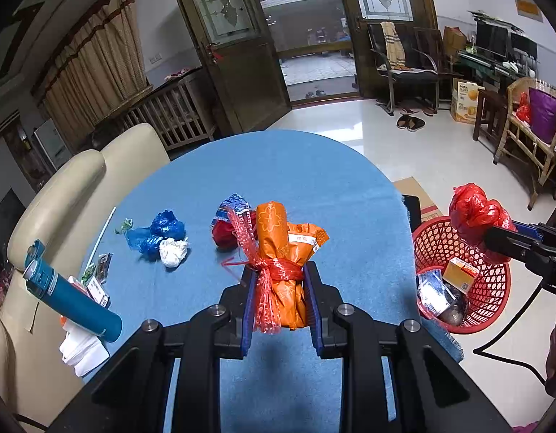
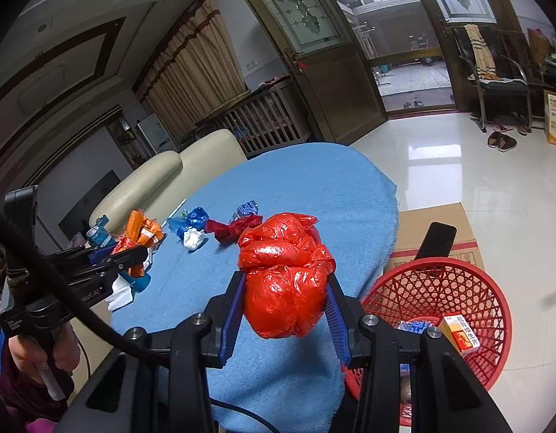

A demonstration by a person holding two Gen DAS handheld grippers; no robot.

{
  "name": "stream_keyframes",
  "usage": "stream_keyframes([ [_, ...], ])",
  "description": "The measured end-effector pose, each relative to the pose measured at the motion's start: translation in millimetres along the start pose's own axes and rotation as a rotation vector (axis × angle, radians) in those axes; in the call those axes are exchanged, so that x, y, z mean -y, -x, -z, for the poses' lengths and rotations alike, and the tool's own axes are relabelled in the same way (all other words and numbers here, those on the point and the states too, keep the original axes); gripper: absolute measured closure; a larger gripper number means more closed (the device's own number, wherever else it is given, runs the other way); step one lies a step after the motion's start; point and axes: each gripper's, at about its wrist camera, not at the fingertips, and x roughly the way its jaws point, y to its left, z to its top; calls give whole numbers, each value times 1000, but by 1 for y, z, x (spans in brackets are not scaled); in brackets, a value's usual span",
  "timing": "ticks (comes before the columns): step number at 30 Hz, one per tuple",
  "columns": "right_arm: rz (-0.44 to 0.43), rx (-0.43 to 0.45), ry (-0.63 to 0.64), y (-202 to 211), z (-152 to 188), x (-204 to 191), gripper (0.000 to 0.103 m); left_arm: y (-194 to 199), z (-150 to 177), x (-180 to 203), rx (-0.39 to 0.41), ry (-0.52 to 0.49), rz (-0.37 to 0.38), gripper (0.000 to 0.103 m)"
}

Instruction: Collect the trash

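Orange wrapper bundle [image 1: 283, 252]: light, crinkly; left claw [image 1: 279, 281] clamped at tied waist. Red bag [image 2: 285, 274]: soft, slippery; right claw [image 2: 285, 303] clamped mid-bulge. Basket [image 2: 487, 342] beside the desk [image 2: 314, 187].

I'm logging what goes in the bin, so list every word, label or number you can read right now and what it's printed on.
"PORK FLOSS": yellow carton on the floor by the chairs.
"抗骨增生片": small orange box inside the red basket.
"...obot.AI", start hidden: side of the left gripper.
Too small or blurred: white label on the orange packet, cardboard box print, cards beside the blue bottle.
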Motion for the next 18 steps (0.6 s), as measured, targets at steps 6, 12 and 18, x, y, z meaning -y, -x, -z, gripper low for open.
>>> stream_keyframes([
  [6,7,6,-17,3,0,10,58,-4,-5,10,-4,-23,5,77],
  [12,11,13,-41,6,1,22,58,-7,-9,22,-7,-44,12,77],
  [18,22,20,-62,10,1,32,58,-12,-12,33,-17,-67,22,77],
])
